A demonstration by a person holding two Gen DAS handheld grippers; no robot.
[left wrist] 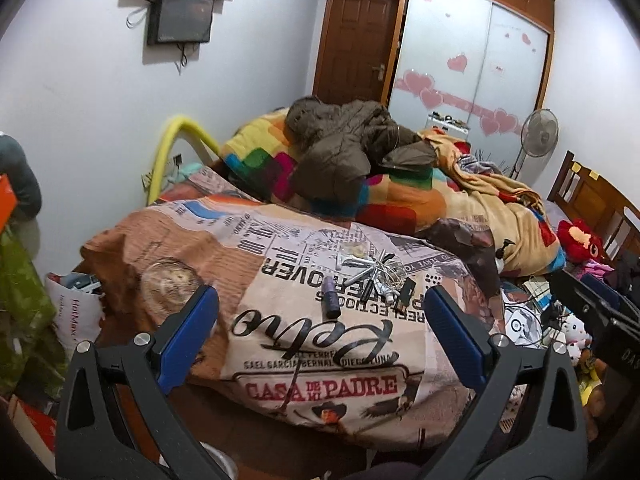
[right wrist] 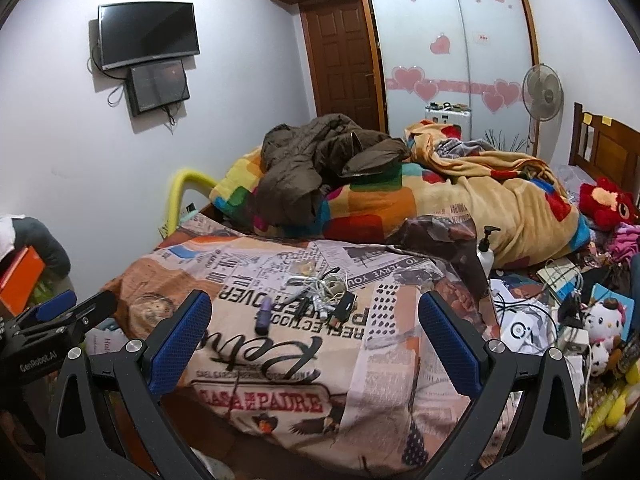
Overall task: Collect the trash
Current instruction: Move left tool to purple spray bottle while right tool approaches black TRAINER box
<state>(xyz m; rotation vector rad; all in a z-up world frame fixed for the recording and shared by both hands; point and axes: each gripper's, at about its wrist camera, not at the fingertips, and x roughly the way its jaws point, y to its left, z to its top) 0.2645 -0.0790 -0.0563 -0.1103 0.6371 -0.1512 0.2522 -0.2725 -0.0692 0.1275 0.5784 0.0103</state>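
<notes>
Left gripper [left wrist: 318,322] – jaws spread wide, nothing between the blue pads [left wrist: 188,332], held low over the near end of the bed. Off to its left, a white shopping bag [left wrist: 74,312] stands on the floor beside the bed, with a green bag [left wrist: 24,300] further left. A clear plastic lid or dish [left wrist: 170,282] lies on the brown part of the printed quilt [left wrist: 304,360], just beyond the left finger. Toward the middle of the quilt lies a small purple tube [left wrist: 331,296], apart from the rest. Just behind and right of it is a heap of small items [left wrist: 378,274] – tangled white cords, dark pens or sticks, a dark flat case; which of these is trash cannot be told.

Right gripper [right wrist: 314,328] – jaws likewise spread wide and empty, aimed at the same quilt from slightly further right. The purple tube and the heap lie ahead between its fingers, untouched. A white pump bottle [right wrist: 486,250] stands upright at the quilt's right edge. Further right, cables, a white device and plush toys [right wrist: 604,320] crowd the bed
</notes>
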